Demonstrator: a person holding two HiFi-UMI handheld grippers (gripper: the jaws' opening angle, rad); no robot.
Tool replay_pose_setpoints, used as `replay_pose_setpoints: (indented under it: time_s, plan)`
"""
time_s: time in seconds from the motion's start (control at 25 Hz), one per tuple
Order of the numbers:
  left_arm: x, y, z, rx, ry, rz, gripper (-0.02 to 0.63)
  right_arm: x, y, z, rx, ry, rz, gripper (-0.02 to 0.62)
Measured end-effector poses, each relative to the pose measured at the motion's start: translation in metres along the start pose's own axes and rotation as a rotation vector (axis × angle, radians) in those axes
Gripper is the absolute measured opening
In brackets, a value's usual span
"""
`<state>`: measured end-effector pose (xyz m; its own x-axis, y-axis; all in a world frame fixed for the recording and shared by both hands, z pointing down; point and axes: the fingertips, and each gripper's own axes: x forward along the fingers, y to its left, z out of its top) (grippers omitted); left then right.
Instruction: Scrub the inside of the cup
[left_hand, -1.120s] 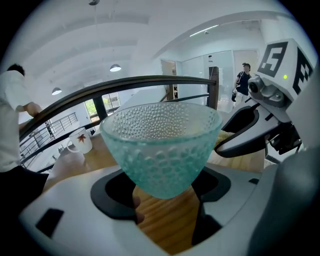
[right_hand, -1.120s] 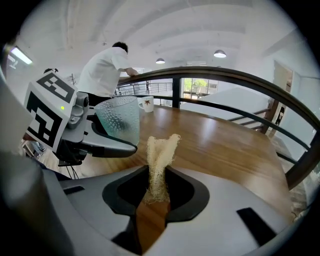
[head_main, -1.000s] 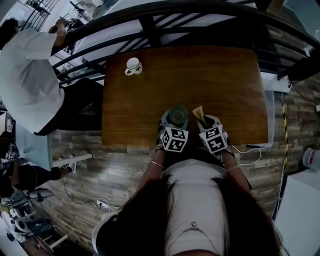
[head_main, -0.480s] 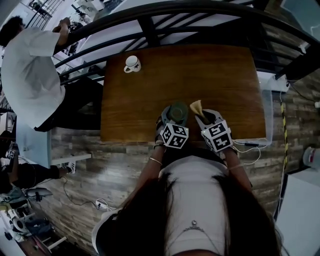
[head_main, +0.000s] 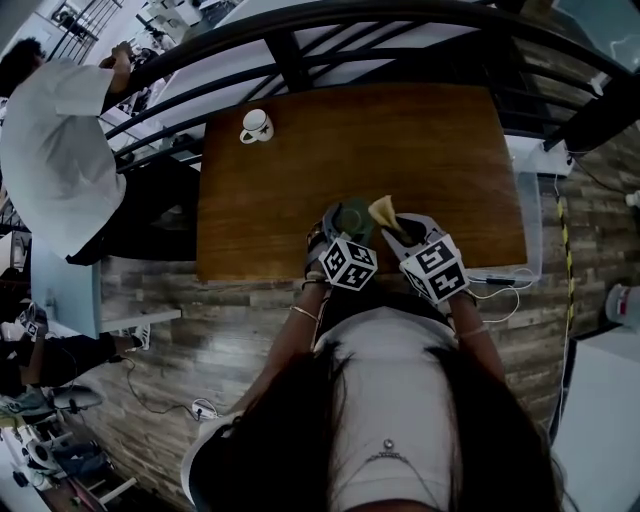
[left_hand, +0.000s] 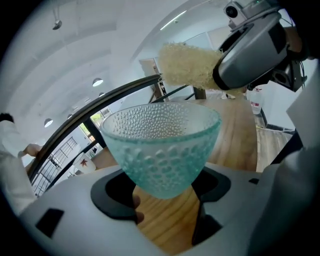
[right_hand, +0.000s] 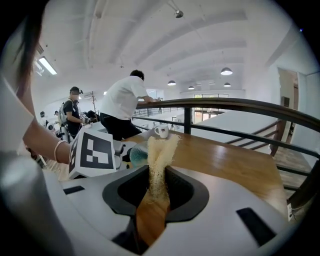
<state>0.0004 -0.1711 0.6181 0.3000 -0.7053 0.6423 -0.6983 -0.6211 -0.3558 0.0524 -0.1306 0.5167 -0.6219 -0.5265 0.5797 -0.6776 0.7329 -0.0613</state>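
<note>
Your left gripper (left_hand: 166, 194) clamps a pebbled, conical teal glass cup (left_hand: 162, 145). Your right gripper (right_hand: 152, 202) pinches a coarse, fibrous scrubber (right_hand: 160, 160).

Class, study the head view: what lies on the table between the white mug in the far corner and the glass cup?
Nothing. In the head view, only bare wooden table stretches between the white mug and the glass cup.
</note>
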Motion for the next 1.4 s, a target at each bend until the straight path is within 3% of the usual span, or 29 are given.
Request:
replay_pose_setpoints:
  time_s: [0.4, 0.72, 1.04, 1.4]
  plan:
    - [-0.009, -0.001, 0.015, 0.133, -0.035, 0.030, 0.341, 0.001, 0.019, -0.002, -0.031, 0.044, 0.055, 0.112]
    - [-0.020, -0.005, 0.018, 0.300, -0.055, 0.058, 0.341, -0.001, 0.031, -0.009, -0.021, 0.084, 0.092, 0.112]
    - [-0.031, -0.003, 0.022, 0.476, -0.060, 0.124, 0.341, 0.000, 0.041, -0.021, 0.010, 0.171, 0.158, 0.112]
    - [-0.037, -0.008, 0.025, 0.612, -0.063, 0.161, 0.341, -0.002, 0.047, -0.032, 0.048, 0.272, 0.197, 0.112]
